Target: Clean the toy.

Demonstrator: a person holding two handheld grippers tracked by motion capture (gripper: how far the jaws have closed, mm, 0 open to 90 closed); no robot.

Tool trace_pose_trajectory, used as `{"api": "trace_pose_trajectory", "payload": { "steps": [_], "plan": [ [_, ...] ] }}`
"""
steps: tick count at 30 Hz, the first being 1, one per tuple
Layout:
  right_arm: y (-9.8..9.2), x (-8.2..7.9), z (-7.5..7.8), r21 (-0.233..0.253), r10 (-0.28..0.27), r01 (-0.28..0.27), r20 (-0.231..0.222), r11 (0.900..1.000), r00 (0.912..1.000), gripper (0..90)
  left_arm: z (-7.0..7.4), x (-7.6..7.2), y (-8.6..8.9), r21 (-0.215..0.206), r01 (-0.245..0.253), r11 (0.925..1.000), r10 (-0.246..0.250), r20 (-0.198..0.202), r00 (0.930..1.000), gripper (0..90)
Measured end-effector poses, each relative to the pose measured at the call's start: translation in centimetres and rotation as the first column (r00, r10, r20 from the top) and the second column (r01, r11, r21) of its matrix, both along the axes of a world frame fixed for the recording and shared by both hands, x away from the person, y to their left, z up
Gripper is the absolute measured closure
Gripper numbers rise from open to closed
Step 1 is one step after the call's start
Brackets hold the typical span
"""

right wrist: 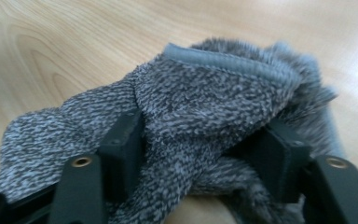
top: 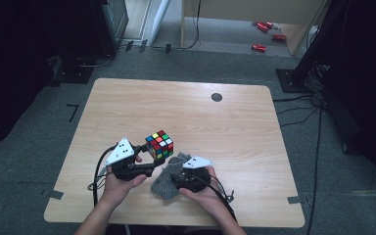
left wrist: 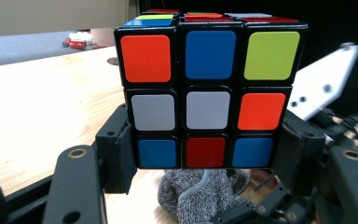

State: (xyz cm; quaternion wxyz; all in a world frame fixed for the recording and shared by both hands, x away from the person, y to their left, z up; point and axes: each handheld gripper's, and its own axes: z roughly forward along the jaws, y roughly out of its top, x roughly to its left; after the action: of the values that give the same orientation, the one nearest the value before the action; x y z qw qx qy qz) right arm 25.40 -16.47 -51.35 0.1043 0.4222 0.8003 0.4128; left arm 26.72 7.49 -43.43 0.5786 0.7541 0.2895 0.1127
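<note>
While left claw (left wrist: 205,163) lifts cube (left wrist: 208,88), right claw (right wrist: 200,149) pinches cloth (right wrist: 205,102).

The high view looks forward and down on the whole worktop (top: 186,112) from above; the left gripper view sits very near the Rubik's cube (left wrist: 207,88), facing across the worktop; the right gripper view looks closely down on the grey knitted cloth (right wrist: 191,116); all three views share this cloth.

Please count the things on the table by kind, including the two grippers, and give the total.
Cube: 1
Grey cloth: 1
Grippers, left gripper and right gripper: 2
Total: 4
</note>
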Motion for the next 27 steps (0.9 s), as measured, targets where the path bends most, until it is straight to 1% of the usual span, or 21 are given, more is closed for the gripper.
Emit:
{"api": "trace_pose_trajectory", "payload": {
  "steps": [1,2,3,4,6,8,9,10,11,12,14,16,17,18,19,20,22,24,25,26,27],
  "plan": [
    [-0.1,0.1,-0.1,0.021,-0.004,0.005,-0.021,1.000,0.9998,43.0,0.0,-0.1,-0.1,0.001,0.001,1.0000,-0.001,0.003,1.0000,34.9],
    [-0.3,0.1,-0.3,0.044,-0.006,0.008,-0.044,0.999,0.9990,47.3,0.0,-0.1,-0.1,0.003,0.005,1.0000,-0.005,0.005,1.0000,35.0],
    [-0.5,0.1,-0.4,0.058,0.007,-0.005,-0.048,0.998,0.9988,53.9,0.0,-0.2,-0.2,0.002,0.007,1.0000,-0.007,0.006,1.0000,34.9],
    [-0.5,0.0,-0.3,0.059,0.015,-0.012,-0.051,0.998,0.9986,58.6,0.0,-0.2,-0.2,0.004,0.009,1.0000,-0.009,0.009,0.9999,34.9],
    [-0.5,-0.3,0.0,0.037,0.029,-0.028,-0.032,0.999,0.9991,69.0,0.0,-0.3,-0.2,0.006,0.010,0.9999,-0.010,0.011,0.9999,35.0],
    [-0.6,-0.8,0.5,0.013,0.022,-0.022,-0.009,1.000,0.9997,75.7,-0.1,-0.3,-0.2,0.006,0.007,1.0000,-0.007,0.010,0.9999,35.0],
    [-0.8,-1.0,0.8,0.011,0.019,-0.019,0.005,1.000,0.9998,77.1,-0.1,-0.2,-0.1,0.008,0.005,1.0000,-0.006,0.010,0.9999,35.0],
    [-1.1,-1.1,1.3,0.024,0.016,-0.016,0.020,1.000,0.9997,78.0,-0.1,-0.2,0.0,0.006,0.004,1.0000,-0.004,0.009,1.0000,35.0],
    [-1.6,-1.3,1.9,0.053,0.011,-0.013,0.050,0.998,0.9987,78.6,-0.1,-0.2,0.0,0.003,0.001,1.0000,-0.001,0.007,1.0000,35.0],
    [-2.0,-1.5,2.4,0.073,0.010,-0.015,0.068,0.997,0.9977,78.8,-0.1,-0.1,0.1,0.001,-0.001,1.0000,0.001,0.006,1.0000,35.0],
    [-3.0,-1.9,3.7,0.118,-0.014,-0.002,0.136,0.993,0.9905,79.0,-0.1,0.0,0.3,-0.002,-0.007,1.0000,0.007,0.006,1.0000,35.0],
    [-4.0,-2.3,4.9,0.170,-0.039,0.005,0.199,0.985,0.9792,78.8,-0.1,0.1,0.5,-0.006,-0.011,0.9999,0.011,0.003,0.9999,35.0],
    [-4.4,-2.4,5.2,0.184,-0.040,-0.002,0.228,0.983,0.9728,78.5,-0.2,0.1,0.5,-0.005,-0.012,0.9999,0.012,0.002,0.9999,35.0],
    [-4.6,-2.4,5.4,0.186,-0.034,-0.011,0.238,0.983,0.9707,78.0,-0.2,0.1,0.5,0.000,-0.012,0.9999,0.012,0.003,0.9999,35.0],
    [-4.8,-2.3,5.3,0.175,-0.024,-0.017,0.231,0.984,0.9728,77.5,-0.2,0.1,0.4,0.001,-0.013,0.9999,0.013,0.003,0.9999,35.0],
    [-4.8,-2.2,5.0,0.152,-0.024,-0.010,0.222,0.988,0.9747,76.9,-0.3,0.0,0.4,0.001,-0.014,0.9999,0.014,0.003,0.9999,35.0],
    [-5.0,-1.9,4.3,0.104,-0.040,0.020,0.190,0.994,0.9810,75.7,-0.3,0.0,0.3,0.006,-0.011,0.9999,0.011,0.004,0.9999,35.0],
    [-5.3,-1.4,3.6,0.080,-0.057,0.045,0.149,0.996,0.9872,71.8,-0.3,0.0,0.2,0.012,-0.008,0.9999,0.008,0.007,0.9999,35.0],
    [-5.5,-1.2,3.4,0.068,-0.062,0.054,0.128,0.996,0.9899,67.7,-0.3,-0.1,0.2,0.014,-0.008,0.9999,0.008,0.008,0.9999,35.0],
    [-5.7,-1.0,3.2,0.055,-0.070,0.064,0.108,0.996,0.9917,60.2,-0.3,0.0,0.2,0.014,-0.008,0.9999,0.008,0.008,0.9999,35.0],
    [-5.9,-0.8,3.2,0.043,-0.092,0.088,0.101,0.995,0.9907,51.3,-0.4,0.0,0.3,0.013,-0.010,0.9999,0.010,0.005,0.9999,35.0]
  ]
}}
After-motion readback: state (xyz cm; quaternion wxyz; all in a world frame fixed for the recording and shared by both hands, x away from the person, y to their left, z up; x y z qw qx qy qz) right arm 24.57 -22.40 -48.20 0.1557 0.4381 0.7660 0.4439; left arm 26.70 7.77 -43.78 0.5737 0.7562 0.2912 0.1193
